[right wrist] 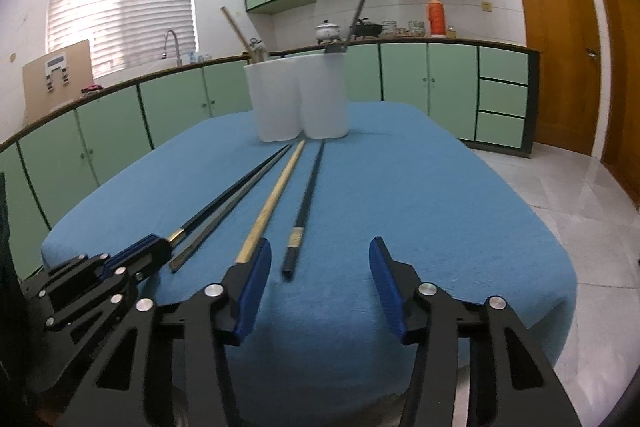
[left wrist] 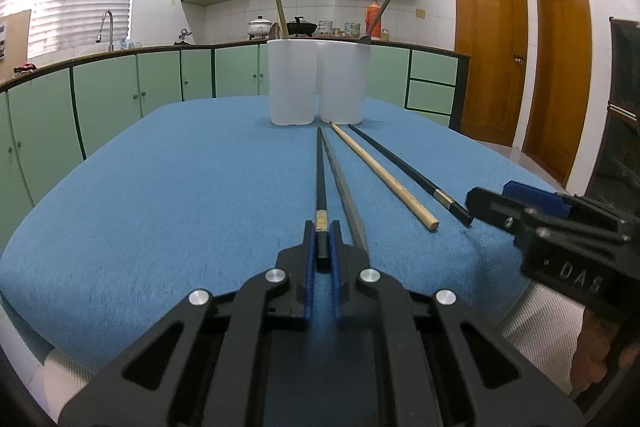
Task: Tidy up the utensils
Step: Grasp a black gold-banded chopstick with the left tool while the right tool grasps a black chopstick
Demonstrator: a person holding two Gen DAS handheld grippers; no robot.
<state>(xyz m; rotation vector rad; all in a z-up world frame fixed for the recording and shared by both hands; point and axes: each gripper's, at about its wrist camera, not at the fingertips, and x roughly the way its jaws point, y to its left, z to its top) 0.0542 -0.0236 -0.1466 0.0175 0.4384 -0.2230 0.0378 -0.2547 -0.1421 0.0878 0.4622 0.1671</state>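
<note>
Several chopsticks lie lengthwise on the blue tablecloth [left wrist: 160, 187]. My left gripper [left wrist: 322, 227] is shut on the near end of a black chopstick with a gold band [left wrist: 320, 179]. A grey metal chopstick [left wrist: 344, 195] lies beside it. A wooden chopstick [left wrist: 384, 177] and a second black chopstick [left wrist: 408, 173] lie to the right. My right gripper [right wrist: 318, 251] is open and empty, its jaws either side of that second black chopstick's [right wrist: 306, 203] near end. Two white holders [left wrist: 292, 83] [left wrist: 344, 83] stand at the far end with utensils inside.
The table's right edge [right wrist: 540, 227] drops to a tiled floor. Green cabinets and a counter with sink run behind. Wooden doors [left wrist: 492, 59] stand at the right. The right gripper [left wrist: 474, 201] shows low right in the left wrist view.
</note>
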